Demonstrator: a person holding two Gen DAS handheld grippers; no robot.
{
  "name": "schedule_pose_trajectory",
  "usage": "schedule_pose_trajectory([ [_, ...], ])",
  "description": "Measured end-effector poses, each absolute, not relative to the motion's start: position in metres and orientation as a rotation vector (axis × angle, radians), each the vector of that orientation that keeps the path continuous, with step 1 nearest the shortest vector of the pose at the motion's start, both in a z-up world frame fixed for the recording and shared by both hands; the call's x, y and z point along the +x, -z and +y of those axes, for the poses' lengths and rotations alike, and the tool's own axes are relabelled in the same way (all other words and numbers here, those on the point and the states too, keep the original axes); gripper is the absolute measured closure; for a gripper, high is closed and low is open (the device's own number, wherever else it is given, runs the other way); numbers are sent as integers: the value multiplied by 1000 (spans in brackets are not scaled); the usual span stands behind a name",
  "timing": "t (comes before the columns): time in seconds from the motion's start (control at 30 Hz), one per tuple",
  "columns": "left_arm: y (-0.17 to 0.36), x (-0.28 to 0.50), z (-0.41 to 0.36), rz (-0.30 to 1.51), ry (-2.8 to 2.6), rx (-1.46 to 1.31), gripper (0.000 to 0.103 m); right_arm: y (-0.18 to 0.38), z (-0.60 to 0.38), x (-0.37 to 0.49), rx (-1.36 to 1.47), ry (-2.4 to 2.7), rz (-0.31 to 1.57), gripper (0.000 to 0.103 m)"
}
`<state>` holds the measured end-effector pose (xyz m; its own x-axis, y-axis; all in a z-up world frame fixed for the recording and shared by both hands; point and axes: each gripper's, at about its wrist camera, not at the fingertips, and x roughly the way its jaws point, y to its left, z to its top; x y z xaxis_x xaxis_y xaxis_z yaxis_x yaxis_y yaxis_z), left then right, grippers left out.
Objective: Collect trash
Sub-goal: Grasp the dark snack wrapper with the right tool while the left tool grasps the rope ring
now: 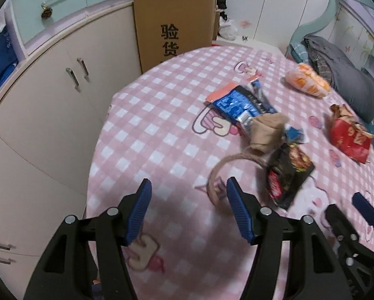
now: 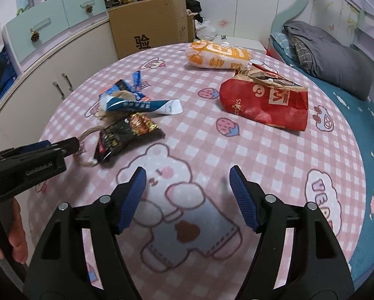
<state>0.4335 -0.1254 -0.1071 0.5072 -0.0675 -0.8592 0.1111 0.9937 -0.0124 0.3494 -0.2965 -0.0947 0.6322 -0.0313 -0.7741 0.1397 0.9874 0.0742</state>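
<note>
Trash lies scattered on a pink checked blanket (image 1: 162,137). There is a blue snack wrapper (image 1: 239,105), a black snack packet (image 1: 289,172), a red paper bag (image 1: 349,137) and an orange-and-white bag (image 1: 307,81). A beige cloth (image 1: 264,132) and a loop of jute rope (image 1: 227,162) lie by the black packet. My left gripper (image 1: 189,182) hovers open over the blanket, with the rope loop just below its right finger. My right gripper (image 2: 187,171) is open above a bear print, short of the black packet (image 2: 127,135) and the red bag (image 2: 264,102).
A cardboard box (image 1: 174,25) and cream cabinets (image 1: 49,100) stand beyond the bed's left edge. A grey pillow and folded bedding (image 2: 337,60) lie at the right on a teal sheet (image 2: 349,115). A person's hand (image 2: 14,230) holds the left gripper's handle.
</note>
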Motion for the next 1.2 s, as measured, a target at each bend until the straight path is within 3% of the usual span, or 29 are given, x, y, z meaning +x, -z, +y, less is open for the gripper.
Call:
schedule_pose_trajectory([
  [0.1, 109, 434, -130, 1003, 112, 97, 53, 93, -297, 356, 139, 96, 879, 33],
  [0.2, 107, 432, -129, 990, 133, 112, 77, 91, -292, 363, 149, 92, 885, 29],
  [0.23, 106, 432, -127, 998, 138, 104, 95, 90, -290, 365, 161, 82, 890, 27],
  [0.27, 106, 433, -124, 1008, 136, 96, 100, 89, -288, 367, 178, 63, 895, 24],
  [0.73, 89, 426, -59, 979, 86, -16, 100, 106, -233, 422, 146, 29, 1006, 20],
  [0.83, 87, 422, -51, 974, 77, -26, 100, 104, -230, 423, 126, 59, 977, 58],
  [0.97, 83, 414, -41, 968, 70, -41, 100, 104, -232, 416, 151, 46, 977, 67],
  [1.2, 76, 393, -28, 958, 61, -56, 100, 101, -228, 388, 216, -2, 986, 70],
])
